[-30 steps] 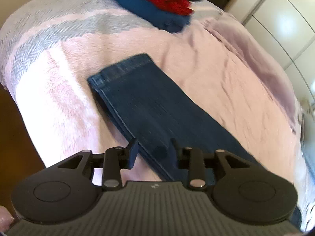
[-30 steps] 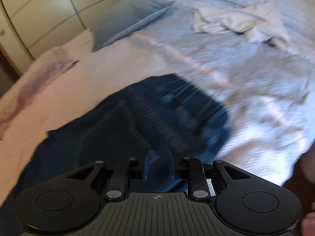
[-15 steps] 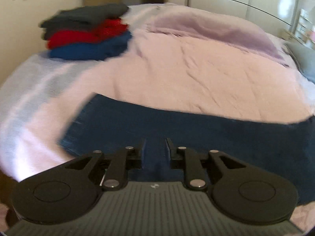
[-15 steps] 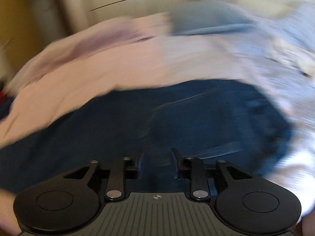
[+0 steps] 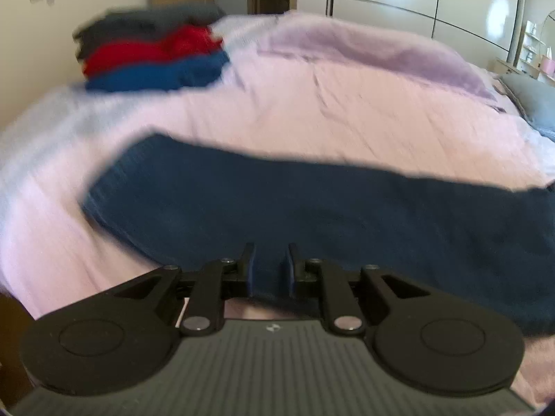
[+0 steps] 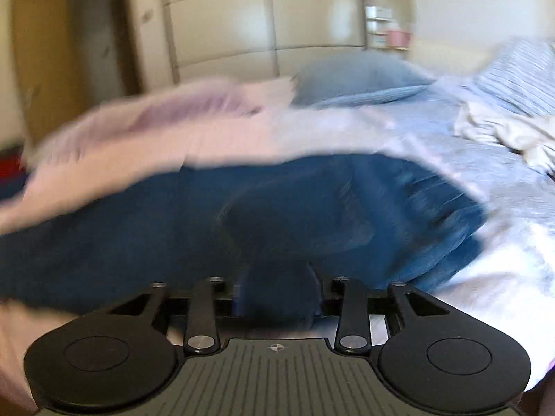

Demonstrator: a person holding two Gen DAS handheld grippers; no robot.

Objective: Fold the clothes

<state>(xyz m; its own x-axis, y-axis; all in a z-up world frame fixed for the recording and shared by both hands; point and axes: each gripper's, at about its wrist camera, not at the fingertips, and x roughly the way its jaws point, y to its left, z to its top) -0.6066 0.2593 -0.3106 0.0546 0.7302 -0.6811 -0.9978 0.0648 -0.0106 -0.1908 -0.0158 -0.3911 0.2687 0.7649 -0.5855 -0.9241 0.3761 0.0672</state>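
Dark blue jeans [image 5: 277, 201] lie lengthwise across the pink bedspread [image 5: 347, 111], folded leg over leg. My left gripper [image 5: 270, 263] is low at the near edge of the leg part, its jaws narrowed with denim between them. In the right wrist view the waist end of the jeans [image 6: 347, 215] bulges up, and my right gripper [image 6: 277, 287] has denim bunched between its fingers, which the cloth mostly hides. Both views are motion-blurred.
A stack of folded clothes, grey, red and blue [image 5: 152, 55], sits at the far left corner of the bed. A lilac blanket [image 5: 364, 48] lies along the far side. A grey-blue pillow [image 6: 357, 76] and crumpled white cloth [image 6: 503, 131] lie toward the head. Wardrobe doors [image 6: 263, 24] stand behind.
Both grippers have dropped low to the jeans' near edge and swung to face across the bed. The left jaws narrowed from open onto the denim; denim now bunches in the right gripper.
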